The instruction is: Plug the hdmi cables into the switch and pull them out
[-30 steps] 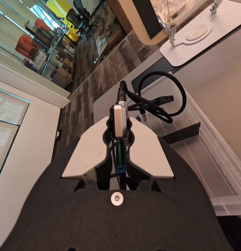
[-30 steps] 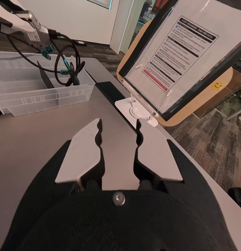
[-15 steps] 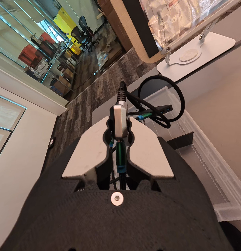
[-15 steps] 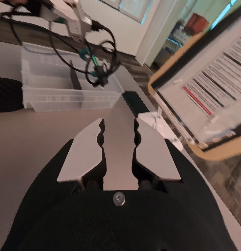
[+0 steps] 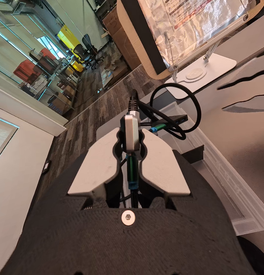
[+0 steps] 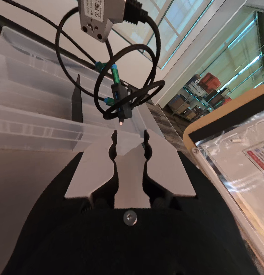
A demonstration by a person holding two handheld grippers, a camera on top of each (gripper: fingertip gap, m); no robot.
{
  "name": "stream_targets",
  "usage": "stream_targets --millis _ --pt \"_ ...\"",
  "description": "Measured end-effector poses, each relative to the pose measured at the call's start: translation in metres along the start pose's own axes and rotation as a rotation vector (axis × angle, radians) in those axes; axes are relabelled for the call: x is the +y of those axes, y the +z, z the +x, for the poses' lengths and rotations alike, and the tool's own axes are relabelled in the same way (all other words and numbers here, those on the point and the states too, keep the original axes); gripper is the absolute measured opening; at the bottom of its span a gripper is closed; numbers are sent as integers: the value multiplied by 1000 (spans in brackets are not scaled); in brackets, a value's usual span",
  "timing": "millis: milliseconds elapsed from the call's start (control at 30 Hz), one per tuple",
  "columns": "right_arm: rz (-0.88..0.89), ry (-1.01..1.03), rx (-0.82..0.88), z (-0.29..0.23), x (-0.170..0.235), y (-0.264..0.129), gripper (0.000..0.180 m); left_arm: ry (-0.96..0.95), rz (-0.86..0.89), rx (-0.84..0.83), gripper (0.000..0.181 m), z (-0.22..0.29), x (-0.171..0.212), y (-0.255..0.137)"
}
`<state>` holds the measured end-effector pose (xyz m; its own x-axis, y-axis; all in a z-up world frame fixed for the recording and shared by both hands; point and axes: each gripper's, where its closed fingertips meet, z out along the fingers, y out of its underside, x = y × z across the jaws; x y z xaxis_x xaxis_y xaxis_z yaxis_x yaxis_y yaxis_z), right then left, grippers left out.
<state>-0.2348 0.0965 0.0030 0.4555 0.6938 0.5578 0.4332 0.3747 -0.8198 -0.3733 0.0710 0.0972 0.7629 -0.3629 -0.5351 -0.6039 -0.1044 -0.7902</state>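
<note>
The left tool [image 5: 130, 138] clamps one silver switch [image 5: 131, 134] in the air above a clear bin [image 6: 39, 119] on the bench [image 5: 239, 141]. Three green-tipped cables [image 6: 115, 75] and one dark hub [image 6: 122, 102] dangle below it. The right tool [image 6: 130, 134] is parted, holding nothing.

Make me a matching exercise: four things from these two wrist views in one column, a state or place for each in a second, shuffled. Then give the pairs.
Things
1. left tongs
2. right tongs
3. silver switch
4. dark hub

States
A. dangling in the cable loops above the clear bin
B. open, holding nothing
C. shut on the switch
D. clamped between two white fingers, a green plug at its near end

Pairs: 1-C, 2-B, 3-D, 4-A
</note>
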Motion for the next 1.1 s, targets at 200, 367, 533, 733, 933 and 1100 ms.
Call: stream_targets --millis 200,367,533,733,933,1100 --pt "56 -151 -62 -7 -9 32 36 -7 34 25 19 1 -4 -7" --pt "43 -343 -120 -19 -4 45 43 4 40 36 19 4 -6 -8" --pt "51 -549 -101 -24 -3 48 40 4 69 39 19 4 -11 -12" --pt "23 -730 -29 -28 2 57 23 -1 84 56 19 5 -12 -14" --pt "-42 -855 64 -17 8 54 17 -8 74 50 20 2 -8 -14" --pt "-67 -794 143 2 1 36 15 -1 29 53 20 1 4 -8"
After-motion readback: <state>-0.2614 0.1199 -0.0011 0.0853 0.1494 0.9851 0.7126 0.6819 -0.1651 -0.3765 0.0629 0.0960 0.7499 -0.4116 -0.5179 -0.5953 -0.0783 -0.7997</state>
